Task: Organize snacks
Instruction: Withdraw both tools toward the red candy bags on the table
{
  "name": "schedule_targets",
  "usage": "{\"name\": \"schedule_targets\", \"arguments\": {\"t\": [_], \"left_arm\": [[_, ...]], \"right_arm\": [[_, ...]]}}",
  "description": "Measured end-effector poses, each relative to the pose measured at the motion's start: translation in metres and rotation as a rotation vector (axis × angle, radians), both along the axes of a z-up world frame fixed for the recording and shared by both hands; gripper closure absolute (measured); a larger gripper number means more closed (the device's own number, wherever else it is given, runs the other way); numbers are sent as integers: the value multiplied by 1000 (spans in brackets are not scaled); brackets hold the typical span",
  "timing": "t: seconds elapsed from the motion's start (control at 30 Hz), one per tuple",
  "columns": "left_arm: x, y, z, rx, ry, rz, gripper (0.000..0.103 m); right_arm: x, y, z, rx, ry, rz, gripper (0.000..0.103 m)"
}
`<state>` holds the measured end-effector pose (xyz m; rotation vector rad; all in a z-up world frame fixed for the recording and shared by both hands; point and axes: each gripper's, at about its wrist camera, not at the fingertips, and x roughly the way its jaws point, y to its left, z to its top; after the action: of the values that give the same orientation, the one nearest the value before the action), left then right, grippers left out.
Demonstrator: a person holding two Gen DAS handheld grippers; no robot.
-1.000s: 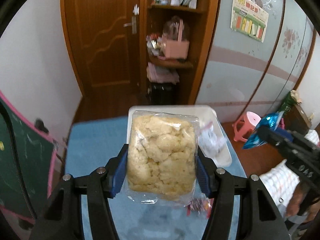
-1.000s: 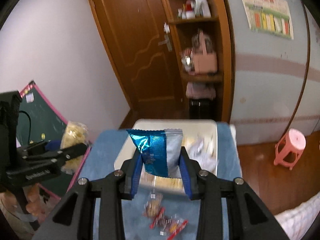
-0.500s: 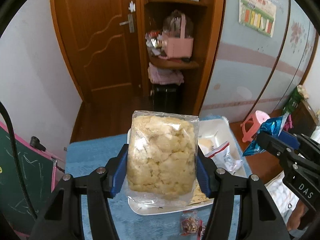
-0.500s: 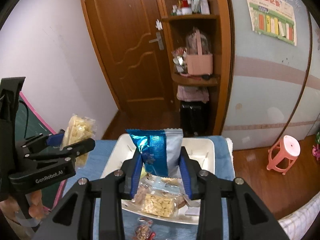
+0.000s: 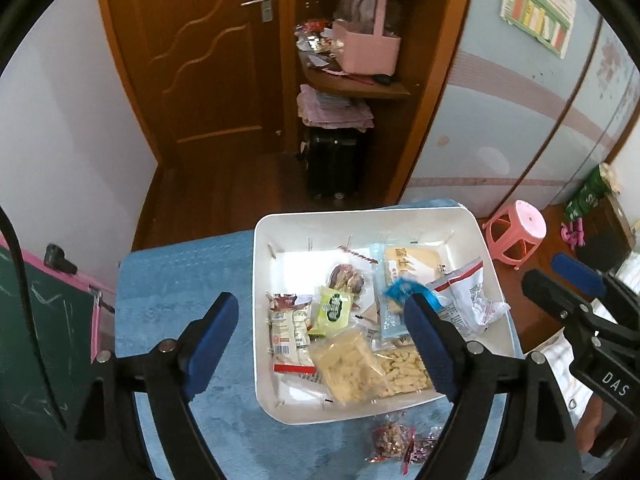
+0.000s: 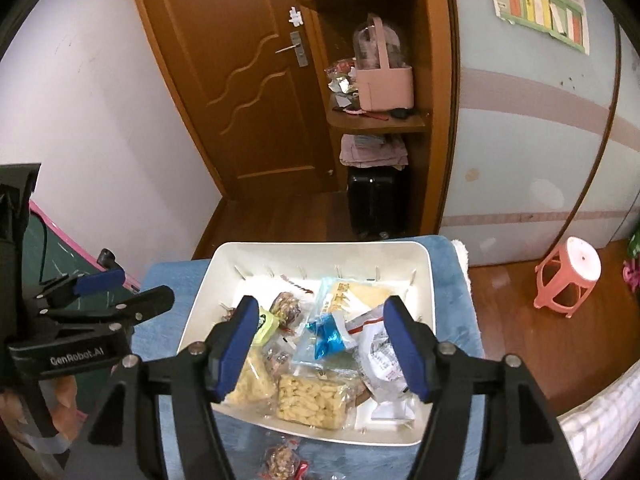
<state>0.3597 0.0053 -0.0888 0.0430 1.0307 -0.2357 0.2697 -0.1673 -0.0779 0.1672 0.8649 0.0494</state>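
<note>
A white tray sits on a blue cloth and holds several snack packs. The clear bag of pale puffed snack lies at the tray's near side. The blue foil pack lies in the tray's middle-right. My left gripper is open and empty above the tray's near left edge. My right gripper is open and empty above the tray's near part. Each gripper shows in the other's view, the right one and the left one.
Small red-wrapped snacks lie on the blue cloth in front of the tray. A pink stool stands on the floor at right. A chalkboard is at left. A wooden door and shelf stand behind.
Both grippers opened. The puffed snack bag left my left gripper and the blue foil pack left my right gripper; both now lie in the tray. Both views now look further down.
</note>
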Motion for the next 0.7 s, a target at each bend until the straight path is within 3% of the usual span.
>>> {"name": "schedule_targets", "arguments": {"t": [0.33, 0.7], "left_arm": [[-22, 17, 7, -22, 4, 52, 19], [-72, 8, 28, -10, -59, 19, 19]], "right_arm": [[-22, -4, 4, -33, -19, -12, 38], [-68, -10, 27, -54, -89, -13, 38]]}}
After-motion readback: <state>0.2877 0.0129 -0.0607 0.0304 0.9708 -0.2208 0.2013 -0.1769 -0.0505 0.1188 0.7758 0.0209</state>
